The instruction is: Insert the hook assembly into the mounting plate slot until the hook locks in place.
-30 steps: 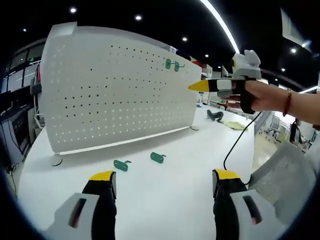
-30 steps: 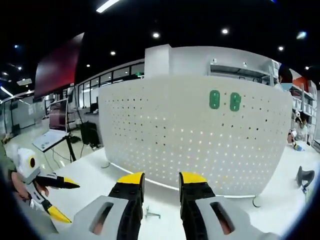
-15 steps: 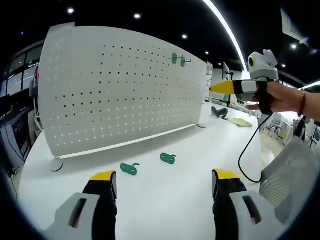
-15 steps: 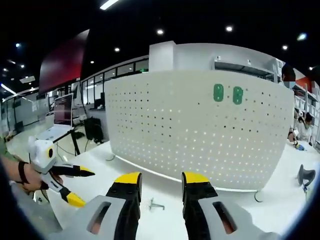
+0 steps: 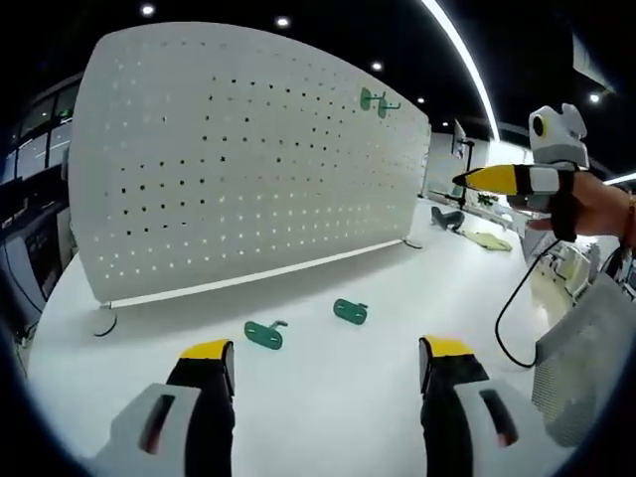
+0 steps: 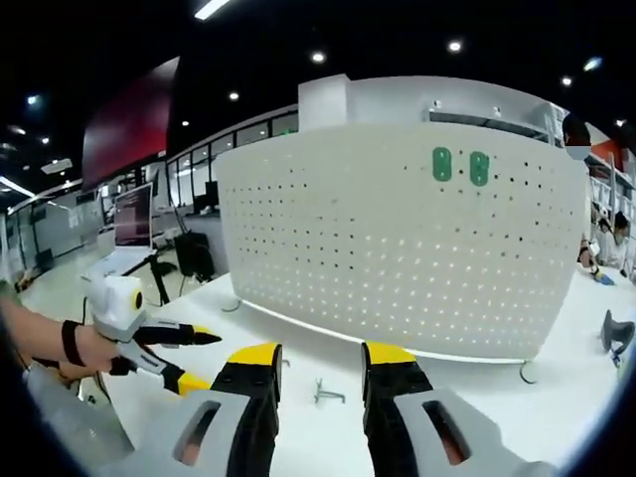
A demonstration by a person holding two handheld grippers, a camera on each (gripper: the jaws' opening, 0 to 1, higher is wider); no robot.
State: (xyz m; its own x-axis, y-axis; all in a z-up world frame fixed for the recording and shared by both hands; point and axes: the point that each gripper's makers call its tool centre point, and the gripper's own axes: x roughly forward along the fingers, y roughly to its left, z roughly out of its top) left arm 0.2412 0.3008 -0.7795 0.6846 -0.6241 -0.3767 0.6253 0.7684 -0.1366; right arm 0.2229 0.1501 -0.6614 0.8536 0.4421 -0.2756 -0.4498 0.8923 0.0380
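Observation:
The white pegboard [image 5: 248,169] stands upright on the white table [image 5: 328,397], with two green hooks [image 5: 375,100] mounted near its top right corner. Two more green hooks lie flat on the table in front of it, one [image 5: 264,334] left of the other [image 5: 350,310]. My left gripper [image 5: 326,353] hovers open just short of them, holding nothing. A hand holds my right gripper [image 5: 487,180] in the air to the right of the board. In the right gripper view the pegboard [image 6: 397,248] carries the mounted hooks [image 6: 460,166]. My right gripper [image 6: 323,356] is narrowly open and holds nothing. The left gripper [image 6: 197,360] is low at left.
A small pale hook-shaped piece [image 6: 326,393] lies on the table ahead of the right jaws. Round feet [image 5: 103,320] [image 6: 532,373] hold the board up. A dark tool [image 5: 447,219] and a yellowish cloth [image 5: 492,238] lie far right. A cable [image 5: 512,318] hangs beside a mesh panel [image 5: 586,348].
Both views have shifted with the hands. In the left gripper view the right gripper has drifted right, away from the board. In the right gripper view the left gripper has come nearer. The table hooks lie unmoved.

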